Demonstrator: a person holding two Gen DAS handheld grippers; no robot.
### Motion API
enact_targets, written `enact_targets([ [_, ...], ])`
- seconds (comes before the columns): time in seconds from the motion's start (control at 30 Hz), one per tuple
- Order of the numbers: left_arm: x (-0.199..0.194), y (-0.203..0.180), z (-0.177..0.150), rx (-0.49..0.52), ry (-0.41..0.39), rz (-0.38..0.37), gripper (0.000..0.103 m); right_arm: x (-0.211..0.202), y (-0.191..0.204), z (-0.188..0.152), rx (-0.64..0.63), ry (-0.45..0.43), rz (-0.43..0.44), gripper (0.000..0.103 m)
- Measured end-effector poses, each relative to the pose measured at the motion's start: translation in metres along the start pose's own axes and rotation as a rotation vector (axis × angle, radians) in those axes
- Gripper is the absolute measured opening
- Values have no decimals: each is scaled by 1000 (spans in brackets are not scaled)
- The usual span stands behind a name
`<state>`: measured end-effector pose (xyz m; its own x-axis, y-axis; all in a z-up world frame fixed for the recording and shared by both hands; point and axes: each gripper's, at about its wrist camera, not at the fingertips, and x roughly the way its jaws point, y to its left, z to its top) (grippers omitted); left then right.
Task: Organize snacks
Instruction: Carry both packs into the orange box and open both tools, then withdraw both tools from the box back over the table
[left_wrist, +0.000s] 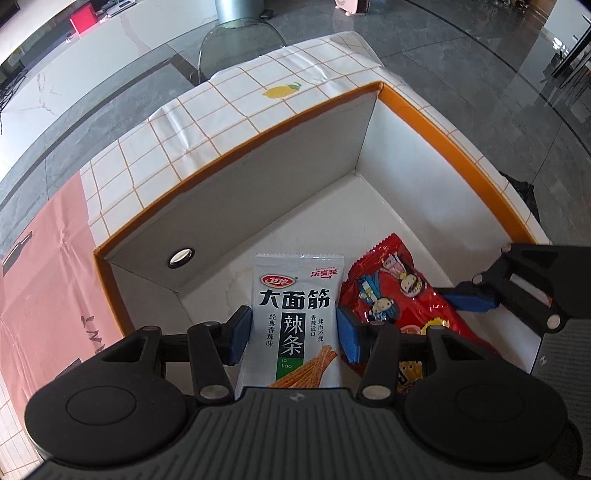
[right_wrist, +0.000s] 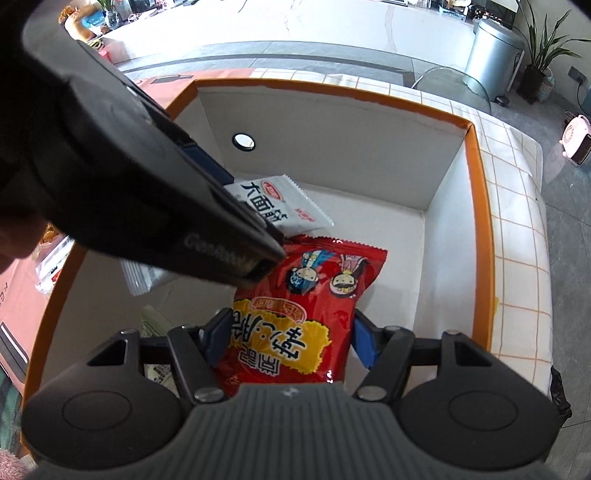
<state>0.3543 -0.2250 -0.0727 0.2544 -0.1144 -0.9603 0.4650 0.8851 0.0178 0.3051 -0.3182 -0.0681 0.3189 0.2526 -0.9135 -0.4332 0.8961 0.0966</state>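
An orange-rimmed white box (left_wrist: 443, 140) stands on a checked tablecloth, and both grippers reach down into it. My left gripper (left_wrist: 293, 339) is shut on a white spicy-strip packet (left_wrist: 295, 306), its blue pads pressing the packet's two sides. To its right is a red snack bag (left_wrist: 391, 295) with cartoon figures, beside a blue finger (left_wrist: 471, 300) of the right gripper. In the right wrist view my right gripper (right_wrist: 290, 341) is shut on that red bag (right_wrist: 314, 295). The white packet (right_wrist: 284, 206) sticks out beyond the left gripper's dark housing (right_wrist: 147, 166). I cannot tell whether either packet touches the box floor.
The box (right_wrist: 476, 177) has a round hole (right_wrist: 243, 141) in its far wall and more pale packets (right_wrist: 147, 273) at its near-left corner. A pink cloth (left_wrist: 48, 266) lies left of the box. Beyond the table are a glass chair (left_wrist: 236, 44), a silver bin (right_wrist: 495, 55) and a plant (right_wrist: 543, 48).
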Motion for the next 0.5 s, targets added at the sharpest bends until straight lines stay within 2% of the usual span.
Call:
enact_targets([
  [0.13,6,-2,-3,15,12,9,57,5,3,2,18,25,-17,64],
  [0.27,9,-3,-6,30,24,18,63,10,7,3,21,42,-26,64],
  [0.5,-11,-1,-13,44,-12,4,64,18,11,5,40,70,-44,65],
])
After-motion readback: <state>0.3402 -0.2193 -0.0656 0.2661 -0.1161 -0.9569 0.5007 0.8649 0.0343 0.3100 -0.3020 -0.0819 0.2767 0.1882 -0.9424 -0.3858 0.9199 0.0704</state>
